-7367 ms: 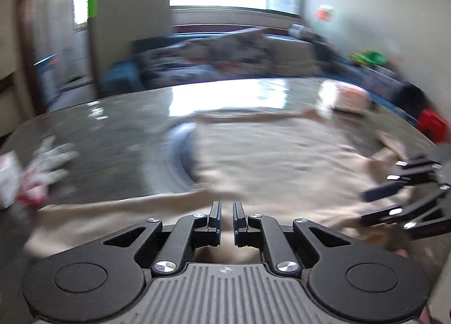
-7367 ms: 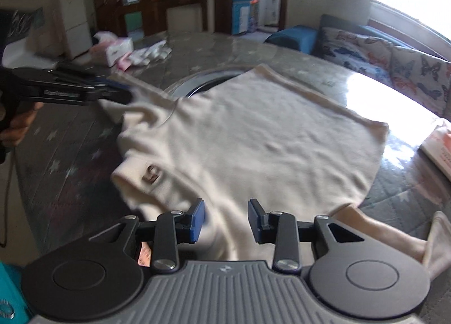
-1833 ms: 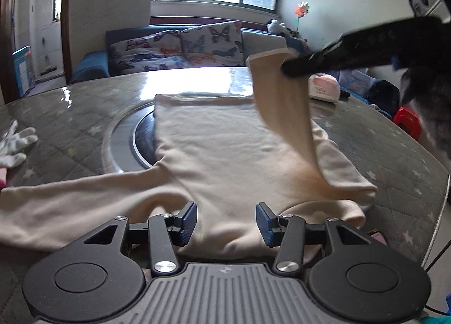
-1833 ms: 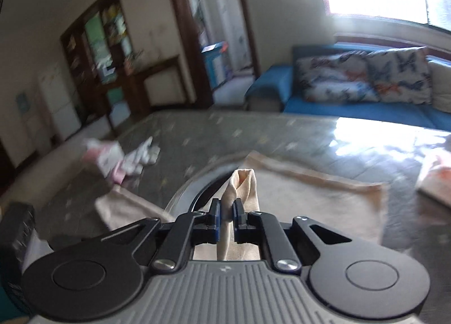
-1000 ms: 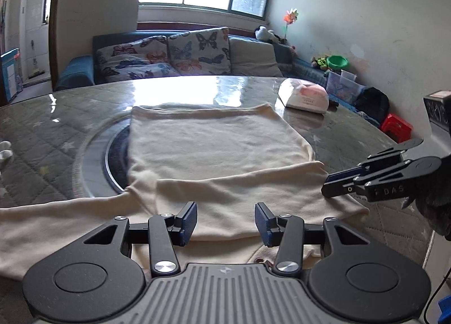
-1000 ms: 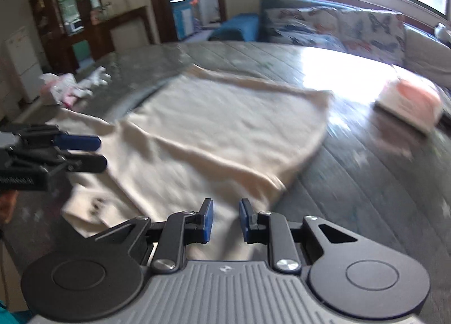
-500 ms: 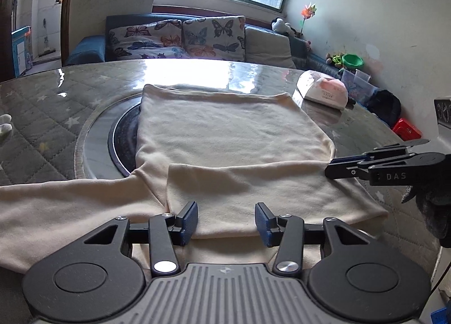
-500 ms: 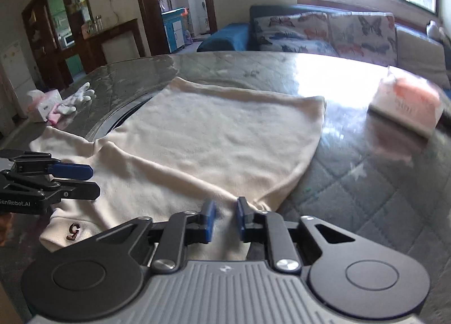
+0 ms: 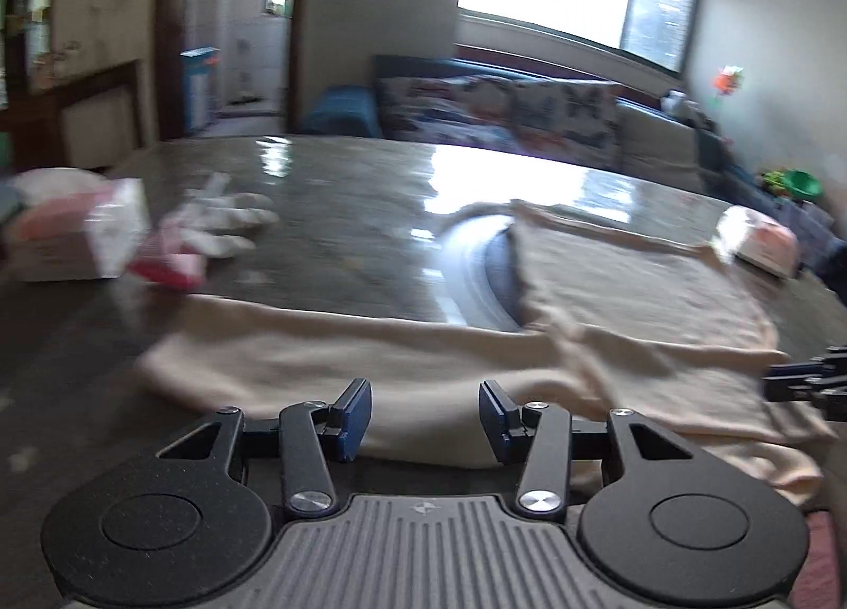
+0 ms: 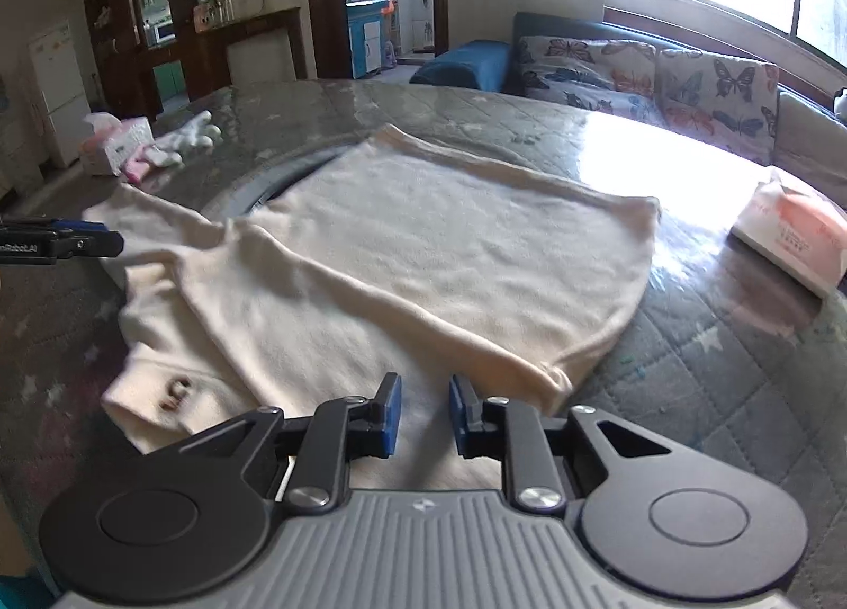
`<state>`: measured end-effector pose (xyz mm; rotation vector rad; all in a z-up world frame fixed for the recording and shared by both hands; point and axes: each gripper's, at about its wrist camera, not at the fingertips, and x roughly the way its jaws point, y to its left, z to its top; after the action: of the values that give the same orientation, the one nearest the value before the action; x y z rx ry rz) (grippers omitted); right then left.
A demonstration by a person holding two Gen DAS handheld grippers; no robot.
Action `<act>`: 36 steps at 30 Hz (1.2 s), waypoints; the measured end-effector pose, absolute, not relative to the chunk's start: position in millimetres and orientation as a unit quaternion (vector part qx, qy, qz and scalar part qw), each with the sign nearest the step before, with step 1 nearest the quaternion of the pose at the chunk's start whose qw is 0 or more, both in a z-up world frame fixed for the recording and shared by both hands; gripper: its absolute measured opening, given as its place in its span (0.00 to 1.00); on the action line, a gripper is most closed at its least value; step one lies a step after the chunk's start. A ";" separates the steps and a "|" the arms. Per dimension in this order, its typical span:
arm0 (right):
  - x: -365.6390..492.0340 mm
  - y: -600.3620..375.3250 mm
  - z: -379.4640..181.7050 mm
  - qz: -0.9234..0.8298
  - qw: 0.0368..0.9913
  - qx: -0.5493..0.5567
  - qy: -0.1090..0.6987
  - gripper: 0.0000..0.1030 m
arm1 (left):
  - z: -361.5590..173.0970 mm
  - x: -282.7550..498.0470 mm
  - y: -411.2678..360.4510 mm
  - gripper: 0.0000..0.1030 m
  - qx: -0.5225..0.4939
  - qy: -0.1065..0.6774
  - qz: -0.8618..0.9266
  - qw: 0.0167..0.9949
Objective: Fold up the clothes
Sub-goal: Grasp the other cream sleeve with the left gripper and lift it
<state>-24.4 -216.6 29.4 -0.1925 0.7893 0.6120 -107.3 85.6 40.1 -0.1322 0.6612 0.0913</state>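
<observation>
Sweater: a cream long-sleeved sweater (image 10: 423, 259) lay spread on the round table (image 10: 741, 344), its hem toward the sofa and its body partly covering the inset turntable (image 9: 476, 270).
Right sleeve: it lay folded across the chest as a flat band running from the near right edge toward the collar.
Left sleeve: it lay stretched out to the left, unfolded, its cuff end near the pink packet (image 9: 169, 270).
Collar: it sat at the near edge, with a small dark emblem (image 10: 177, 392) beside it.
Left gripper (image 9: 423, 413): it was released, jaws wide apart, holding nothing, positioned low over the near edge of the left sleeve. Contact with the cloth could not be judged through the motion blur.
Right gripper (image 10: 423, 415): it was released, jaws apart with a narrower gap and nothing between them, above the folded sleeve near the sweater's right edge.
Table, left side: a tissue box (image 10: 119, 143), the pink packet and a white glove (image 10: 190, 132) stood well apart from the sweater's body.
Table, right side: a soft tissue pack (image 10: 789, 233) lay just beyond the hem corner.
Background: a blue sofa with butterfly cushions (image 10: 661, 74) stood below the window.
</observation>
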 end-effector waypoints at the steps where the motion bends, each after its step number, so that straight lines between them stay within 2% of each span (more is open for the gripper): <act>1: -24.7 -211.8 31.0 0.298 0.872 -0.094 0.375 0.19 | 40.7 -110.0 94.6 0.47 -0.060 0.321 0.071 0.943; 7: -27.1 -182.8 40.3 0.331 0.865 -0.107 0.361 0.20 | 35.6 -112.7 145.0 0.48 -0.076 0.317 0.190 0.926; 15: -32.2 -147.0 39.6 0.367 0.850 -0.123 0.358 0.23 | 25.1 -102.2 174.9 0.46 -0.116 0.322 0.218 0.914; 19: -36.9 -147.7 41.8 0.369 0.850 -0.124 0.356 0.25 | 20.3 -99.6 178.2 0.35 -0.128 0.324 0.218 0.912; 21: -38.0 -151.1 43.4 0.367 0.851 -0.121 0.355 0.25 | 19.1 -98.9 177.2 0.26 -0.120 0.319 0.221 0.914; 23: -38.8 -156.5 45.4 0.363 0.854 -0.117 0.353 0.25 | 18.9 -98.4 179.6 0.11 -0.131 0.315 0.215 0.915; 25: -39.5 -161.9 47.4 0.358 0.858 -0.112 0.352 0.25 | 22.1 -98.5 178.6 0.06 -0.140 0.309 0.210 0.917; 31: -41.4 -180.2 53.2 0.343 0.868 -0.097 0.347 0.25 | 53.3 -100.4 153.3 0.05 -0.165 0.271 0.151 0.936; 36: -40.1 -204.9 56.3 0.319 0.879 -0.075 0.347 0.25 | 92.2 -96.4 101.6 0.05 -0.157 0.236 0.050 0.958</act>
<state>-40.1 -204.9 56.3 -0.1561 0.7236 0.6660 -96.4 101.6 92.2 -0.3193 0.4782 0.1008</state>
